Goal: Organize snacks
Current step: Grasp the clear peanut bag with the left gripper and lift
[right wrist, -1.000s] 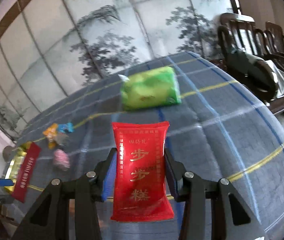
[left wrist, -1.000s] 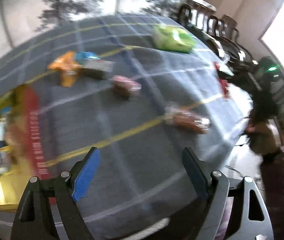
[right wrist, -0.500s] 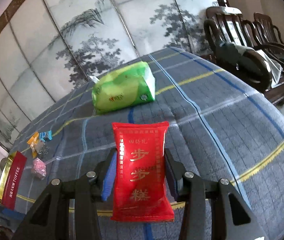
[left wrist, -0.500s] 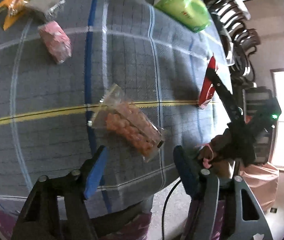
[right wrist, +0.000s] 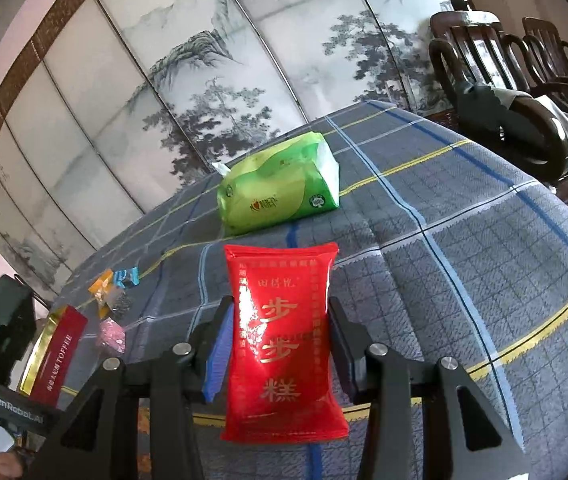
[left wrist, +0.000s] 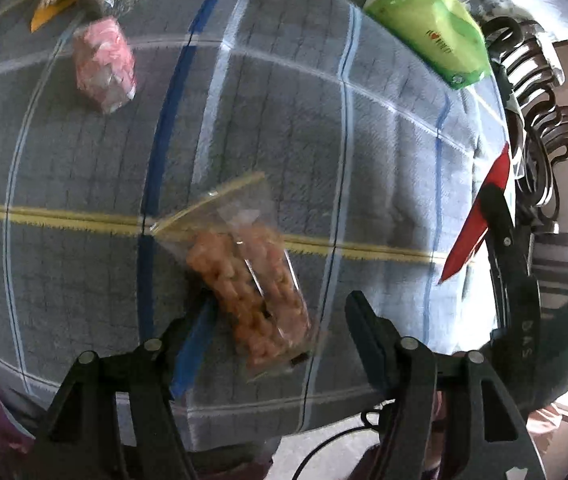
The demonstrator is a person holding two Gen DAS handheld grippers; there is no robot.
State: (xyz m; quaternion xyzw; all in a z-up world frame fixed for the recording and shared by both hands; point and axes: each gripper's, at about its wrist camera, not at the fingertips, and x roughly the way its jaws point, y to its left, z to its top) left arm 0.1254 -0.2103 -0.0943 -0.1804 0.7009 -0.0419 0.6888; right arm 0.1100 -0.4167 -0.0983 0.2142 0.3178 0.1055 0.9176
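While the right gripper point(right wrist: 279, 344) is clamped on the red packet point(right wrist: 281, 344), little is sorted: the left gripper point(left wrist: 279, 332) has jaws opening, straddling the clear snack bag point(left wrist: 243, 276) untouched. Pink sweets point(left wrist: 103, 64) at ten o'clock and the green pack point(left wrist: 428, 28) at one o'clock lie loose on the tablecloth point(left wrist: 284, 120).

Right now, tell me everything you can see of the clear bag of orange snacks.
The clear bag is a see-through plastic pouch with a flat sealed top, filled with lumpy orange pieces. It lies flat and slanted on the checked cloth, across a yellow stripe, near the table edge. Its lower end sits between the fingers of the left gripper, whose jaws are opening; the left finger looks close to it, but contact is unclear.
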